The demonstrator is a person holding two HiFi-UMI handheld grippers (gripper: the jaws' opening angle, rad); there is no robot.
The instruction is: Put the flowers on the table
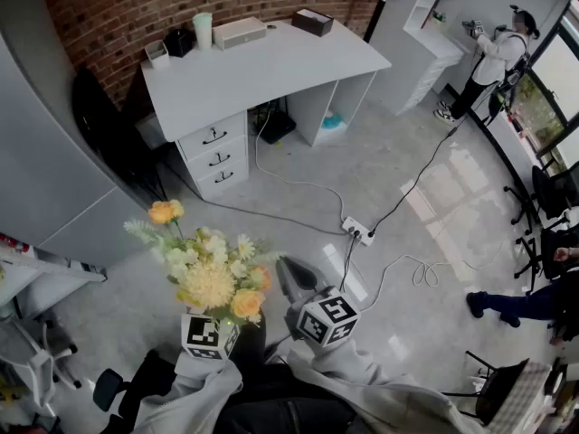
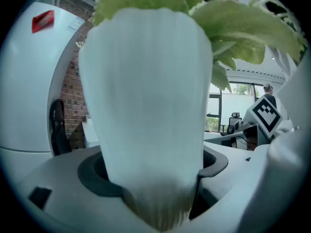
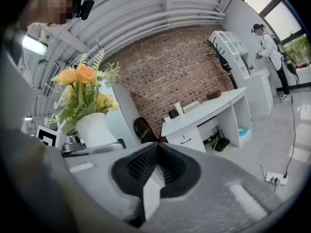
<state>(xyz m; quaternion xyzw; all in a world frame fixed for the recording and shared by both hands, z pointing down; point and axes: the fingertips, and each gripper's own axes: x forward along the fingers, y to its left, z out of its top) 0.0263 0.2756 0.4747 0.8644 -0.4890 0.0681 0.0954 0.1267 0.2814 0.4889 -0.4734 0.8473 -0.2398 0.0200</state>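
A bunch of yellow, orange and white flowers [image 1: 213, 269] stands in a white ribbed vase [image 2: 150, 106]. My left gripper [image 2: 155, 188] is shut on the vase's lower part, which fills the left gripper view. In the head view the blooms hide that gripper's jaws; only its marker cube [image 1: 210, 335] shows. My right gripper [image 3: 155, 148] is shut with nothing in it and hangs just right of the flowers [image 3: 85, 93], apart from them. The white table [image 1: 262, 61] stands well ahead by the brick wall, also seen as a desk [image 3: 209, 111] in the right gripper view.
On the table's far edge sit a cup [image 1: 203, 30], a flat box [image 1: 239, 32] and a dark box [image 1: 312, 21]. Drawers [image 1: 215, 156] sit under it. A power strip [image 1: 358, 231] with cables lies on the floor. A person [image 1: 493, 57] stands far right; chairs line the right side.
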